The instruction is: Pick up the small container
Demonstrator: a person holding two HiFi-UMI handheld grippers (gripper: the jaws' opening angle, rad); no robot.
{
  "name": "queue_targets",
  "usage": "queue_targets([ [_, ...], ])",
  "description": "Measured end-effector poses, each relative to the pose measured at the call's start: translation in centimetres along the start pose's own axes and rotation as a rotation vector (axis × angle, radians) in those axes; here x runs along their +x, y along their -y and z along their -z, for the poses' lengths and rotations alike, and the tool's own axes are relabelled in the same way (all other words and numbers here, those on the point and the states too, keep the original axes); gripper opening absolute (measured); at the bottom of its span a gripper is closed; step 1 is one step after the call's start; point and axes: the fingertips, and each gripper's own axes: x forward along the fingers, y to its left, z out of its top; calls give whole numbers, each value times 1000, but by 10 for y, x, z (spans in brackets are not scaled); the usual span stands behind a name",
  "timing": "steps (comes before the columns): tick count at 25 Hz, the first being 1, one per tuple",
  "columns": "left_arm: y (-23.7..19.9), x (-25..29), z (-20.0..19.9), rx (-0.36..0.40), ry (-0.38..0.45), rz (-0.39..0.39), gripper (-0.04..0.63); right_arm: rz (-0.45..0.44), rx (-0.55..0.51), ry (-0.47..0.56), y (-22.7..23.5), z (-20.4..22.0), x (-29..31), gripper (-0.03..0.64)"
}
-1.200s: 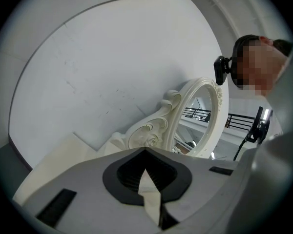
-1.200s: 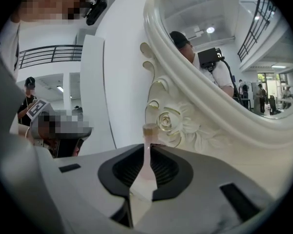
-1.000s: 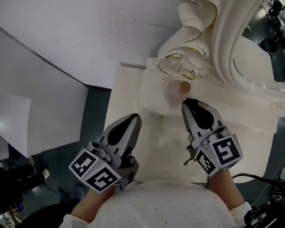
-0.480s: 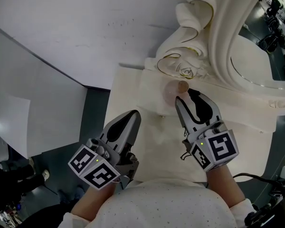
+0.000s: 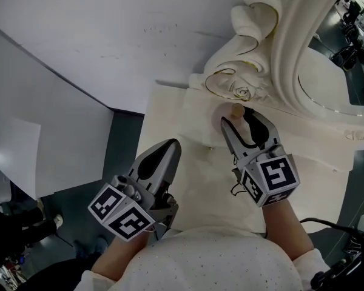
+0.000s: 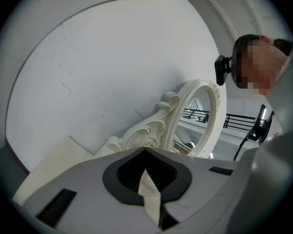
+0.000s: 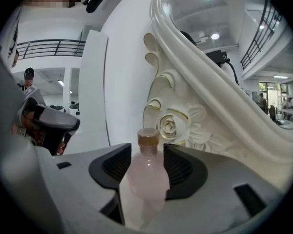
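The small container is a pale pink bottle [image 5: 220, 115] with a tan cap, standing on the cream tabletop [image 5: 170, 120] at the foot of an ornate white mirror frame [image 5: 291, 47]. My right gripper [image 5: 238, 117] reaches up to it with its jaws opening, one finger on each side of the bottle. In the right gripper view the bottle [image 7: 145, 177] fills the gap between the dark pads of the right gripper [image 7: 147, 147], and its cap rises above them. My left gripper [image 5: 168, 147] hangs back at the left, shut and empty, as the left gripper view [image 6: 145, 150] also shows.
The mirror's carved base with a gold-edged rose [image 5: 242, 93] stands right behind the bottle. A white wall panel [image 5: 109, 35] runs along the far left. Dark floor [image 5: 118, 144] shows beyond the tabletop's left edge. A black cable [image 5: 327, 226] lies at the right.
My right gripper has moved forward to the bottle, and its jaws have spread so that the bottle now stands between them. The left gripper has barely moved.
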Motion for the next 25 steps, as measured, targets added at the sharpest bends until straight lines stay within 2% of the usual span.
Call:
queue_targets([
  [8,-3,-2,-1,0,3,-6,0,13,22,-16,5,2,7,235],
  [17,-4,-5,-4,16,5,-9,0,37,-15,15,2,-4,12,216],
  [25,-7,-9,-5,18,10,-9,0,57,-7,35,4,-6,15,196],
])
